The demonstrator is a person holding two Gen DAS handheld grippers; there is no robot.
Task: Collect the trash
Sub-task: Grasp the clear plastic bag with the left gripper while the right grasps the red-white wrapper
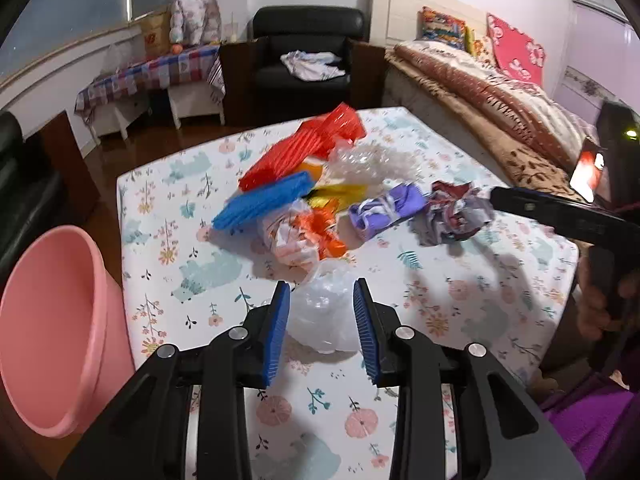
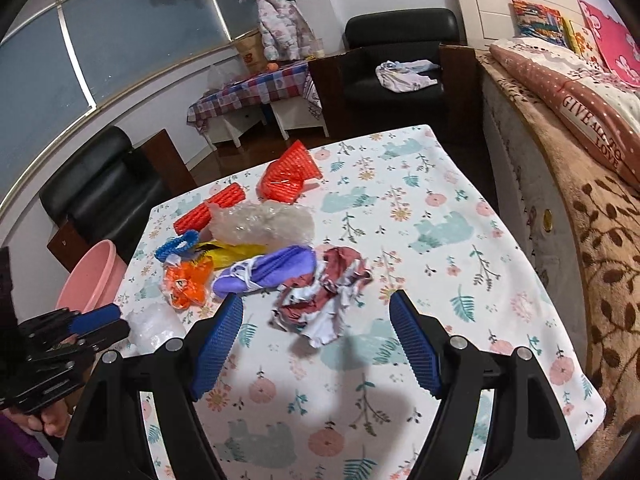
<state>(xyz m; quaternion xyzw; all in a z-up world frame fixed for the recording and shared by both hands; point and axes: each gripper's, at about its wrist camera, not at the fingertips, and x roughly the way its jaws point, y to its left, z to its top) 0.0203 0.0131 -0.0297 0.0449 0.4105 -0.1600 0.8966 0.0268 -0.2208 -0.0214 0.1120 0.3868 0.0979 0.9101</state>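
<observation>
Now: both grippers angled down over the trash pile on the floral surface.
Left gripper fingers straddle a clear plastic wad; contact not discernible, grip undetermined. Right gripper fingers spread wide, released, either side of a crumpled red-white paper. Pink bucket stands beside the surface's left edge.

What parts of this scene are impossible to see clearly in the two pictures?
- Pink basin: its inside is hidden; the left wrist view's edge cuts it, and the table covers it in the right wrist view.
- Clear plastic bag: whether the left gripper pads press it is unclear.
- Crumpled red-and-white paper: print is blurred.
- Right gripper: only a blurred finger shows in the left wrist view.
</observation>
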